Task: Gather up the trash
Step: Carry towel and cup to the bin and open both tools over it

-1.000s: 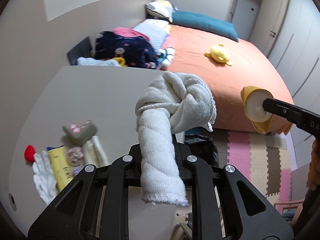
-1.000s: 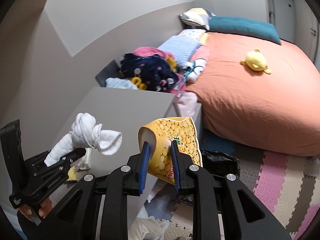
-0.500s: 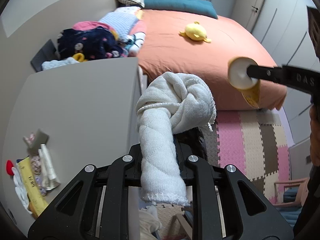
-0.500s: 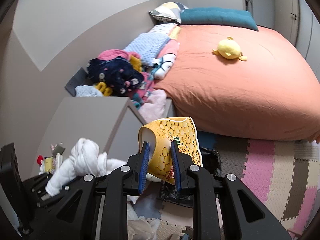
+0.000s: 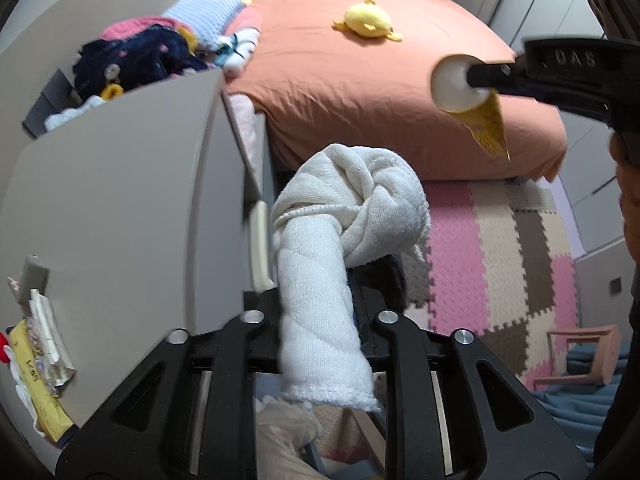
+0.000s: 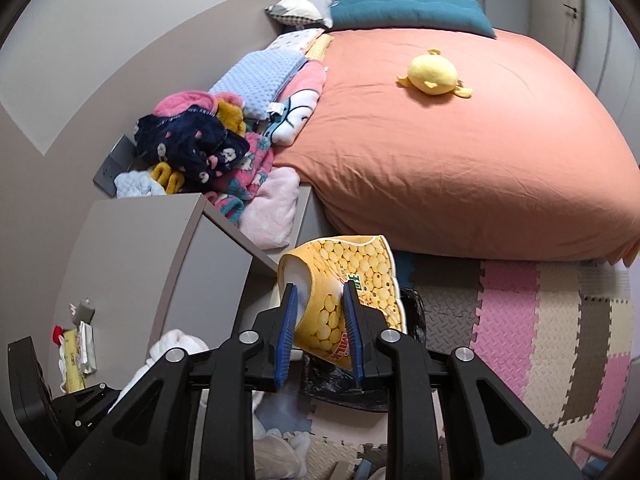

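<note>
Yellow snack bag [image 6: 352,304] above black bin [image 6: 404,344], beside desk [image 6: 136,240].

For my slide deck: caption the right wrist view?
Right tongs grip a yellow snack bag above a black trash bag beside the bed.

Yellow corn-print paper cup [image 6: 352,296] is clamped by right gripper [image 6: 320,328] above black bag-lined bin [image 6: 404,360], beside grey desk [image 6: 132,256].

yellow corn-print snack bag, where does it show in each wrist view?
Left wrist: the yellow corn-print snack bag is at upper right, pinched by the right gripper, in front of the bed.
Right wrist: the bag is at lower centre, between the blue pads.
Shared landmark: yellow plush duck on the orange bedspread.
</note>
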Available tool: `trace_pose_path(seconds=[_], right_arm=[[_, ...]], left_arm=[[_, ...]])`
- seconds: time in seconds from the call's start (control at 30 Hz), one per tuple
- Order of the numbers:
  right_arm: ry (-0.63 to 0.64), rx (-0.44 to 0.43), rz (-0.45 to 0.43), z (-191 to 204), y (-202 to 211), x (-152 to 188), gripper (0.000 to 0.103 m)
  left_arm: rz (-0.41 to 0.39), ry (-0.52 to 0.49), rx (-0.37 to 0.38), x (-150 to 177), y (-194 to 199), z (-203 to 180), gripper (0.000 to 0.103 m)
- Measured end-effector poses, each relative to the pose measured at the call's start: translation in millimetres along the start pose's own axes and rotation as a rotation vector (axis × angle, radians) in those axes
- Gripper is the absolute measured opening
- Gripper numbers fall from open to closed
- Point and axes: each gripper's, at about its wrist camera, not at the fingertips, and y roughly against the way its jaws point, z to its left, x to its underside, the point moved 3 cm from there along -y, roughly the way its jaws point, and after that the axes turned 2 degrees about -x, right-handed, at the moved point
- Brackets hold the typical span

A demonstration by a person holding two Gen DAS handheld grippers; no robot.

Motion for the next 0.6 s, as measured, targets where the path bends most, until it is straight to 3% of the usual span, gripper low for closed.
trace_pose_path(seconds=[0.03,0.07,0.1,0.2,0.6], right_arm=[[-0.011,0.030,-0.005,-2,0,-4,0.045],[-0.027,0.049,-0.016,-4,2,-6,0.062],[-0.044,0.065,-0.032,-6,4,-8,0.067],[-0.062,0.082,-0.050,-12,10,-15,0.070],[-0.060,0.087,-0.058,-11,17,-13,0.071]], left_arm=[[0.021,0.008,0.012,0,-3,-1,0.048],[0.028,0.017,0.013,0,-3,-1,0.080],[0.020,0.027,0.006,-1,-1,-1,0.098],[-0.033,0.011,-0.021,-2,8,-1,0.098],[-0.041,-0.012,-0.041,3,16,2,0.098]])
